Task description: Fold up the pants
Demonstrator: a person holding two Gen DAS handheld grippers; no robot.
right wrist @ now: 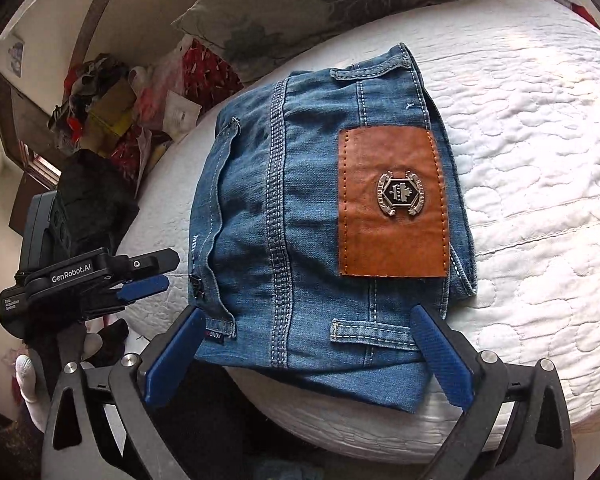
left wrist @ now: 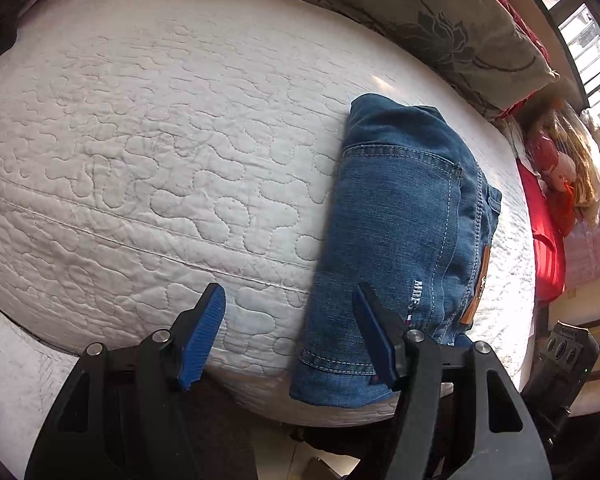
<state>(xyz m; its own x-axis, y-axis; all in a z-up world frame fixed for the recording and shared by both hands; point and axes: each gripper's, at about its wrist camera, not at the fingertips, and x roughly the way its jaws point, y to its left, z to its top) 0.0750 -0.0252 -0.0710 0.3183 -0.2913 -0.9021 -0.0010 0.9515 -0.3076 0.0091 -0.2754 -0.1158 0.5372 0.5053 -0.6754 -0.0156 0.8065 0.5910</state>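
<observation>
The blue denim pants (left wrist: 404,240) lie folded into a compact bundle on the white quilted mattress (left wrist: 140,160), near its front edge. In the right wrist view the pants (right wrist: 300,220) show a brown leather waistband patch (right wrist: 394,204) on top. My left gripper (left wrist: 290,312) is open and empty, its right finger over the bundle's left edge. My right gripper (right wrist: 308,332) is open and empty, its jaws either side of the bundle's near end. The left gripper also shows in the right wrist view (right wrist: 148,276), just left of the pants.
A grey floral pillow (left wrist: 420,20) lies along the back of the mattress; it also shows in the right wrist view (right wrist: 300,4). Clutter of clothes and bags (right wrist: 116,108) sits beside the bed. A red cloth and doll (left wrist: 556,200) lie at the right. A window (left wrist: 580,40) is far right.
</observation>
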